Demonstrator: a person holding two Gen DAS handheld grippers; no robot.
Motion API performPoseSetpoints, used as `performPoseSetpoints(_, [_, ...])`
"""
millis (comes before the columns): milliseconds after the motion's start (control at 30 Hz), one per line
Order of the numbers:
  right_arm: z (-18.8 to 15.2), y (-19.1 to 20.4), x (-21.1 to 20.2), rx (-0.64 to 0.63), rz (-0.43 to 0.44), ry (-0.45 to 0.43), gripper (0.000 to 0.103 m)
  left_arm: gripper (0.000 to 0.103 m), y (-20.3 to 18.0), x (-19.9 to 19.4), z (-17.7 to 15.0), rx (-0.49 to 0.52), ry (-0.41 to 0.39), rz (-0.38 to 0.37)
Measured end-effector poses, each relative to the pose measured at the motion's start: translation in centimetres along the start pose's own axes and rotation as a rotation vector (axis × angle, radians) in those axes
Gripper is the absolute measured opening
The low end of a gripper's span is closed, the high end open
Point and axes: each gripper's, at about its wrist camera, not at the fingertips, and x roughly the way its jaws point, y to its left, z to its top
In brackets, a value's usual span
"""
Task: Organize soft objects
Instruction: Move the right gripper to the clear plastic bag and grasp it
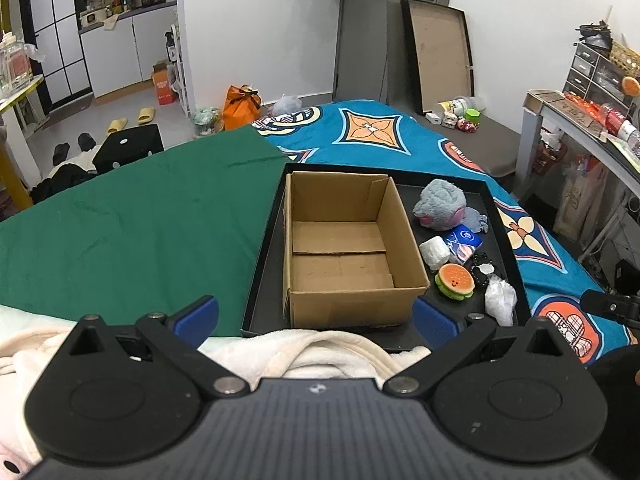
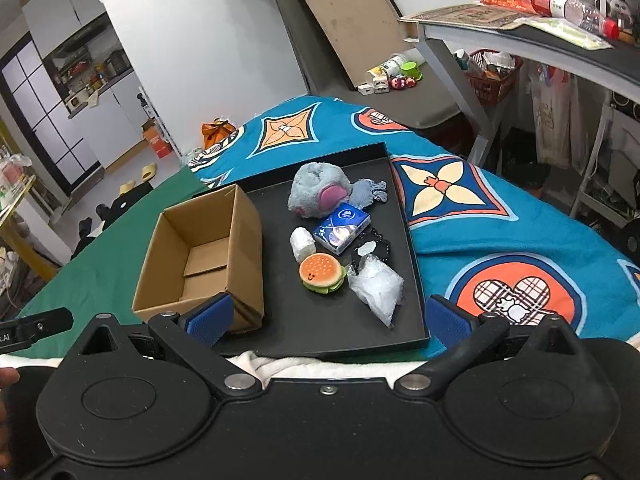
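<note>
An empty cardboard box (image 1: 340,248) stands in the left half of a black tray (image 1: 264,272) on the bed; it also shows in the right wrist view (image 2: 200,256). Right of it lie a grey-blue plush (image 1: 442,204) (image 2: 320,190), a blue tissue pack (image 1: 464,242) (image 2: 342,228), a white wrapped lump (image 1: 435,252) (image 2: 303,243), a burger squishy (image 1: 455,281) (image 2: 322,272), a black-and-white item (image 1: 484,270) (image 2: 370,248) and a clear plastic bag (image 1: 500,300) (image 2: 376,288). My left gripper (image 1: 316,314) is open and empty before the box. My right gripper (image 2: 330,316) is open and empty above the tray's near edge (image 2: 320,344).
The tray sits on a green cloth (image 1: 140,232) and a blue patterned blanket (image 1: 360,132) (image 2: 500,216). A cream fleece (image 1: 320,352) lies under the grippers. A grey desk (image 2: 520,44) stands at the right. A flat box lid (image 1: 440,52) leans on the far wall.
</note>
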Motion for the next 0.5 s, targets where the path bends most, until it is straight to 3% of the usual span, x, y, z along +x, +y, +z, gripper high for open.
performPoseSetpoints(433, [-0.3,-1.8,3.8,0.040,0.041,0.004,0.102,0.100,0.5,3.2,0.5,-0.069,0.023,0.043])
performPoseSetpoints(500, [-0.4,-2.2,4.4,0.058,0.042,0.006,0.102,0.096,0.7,3.6,0.7,-0.086,0.021,0.058])
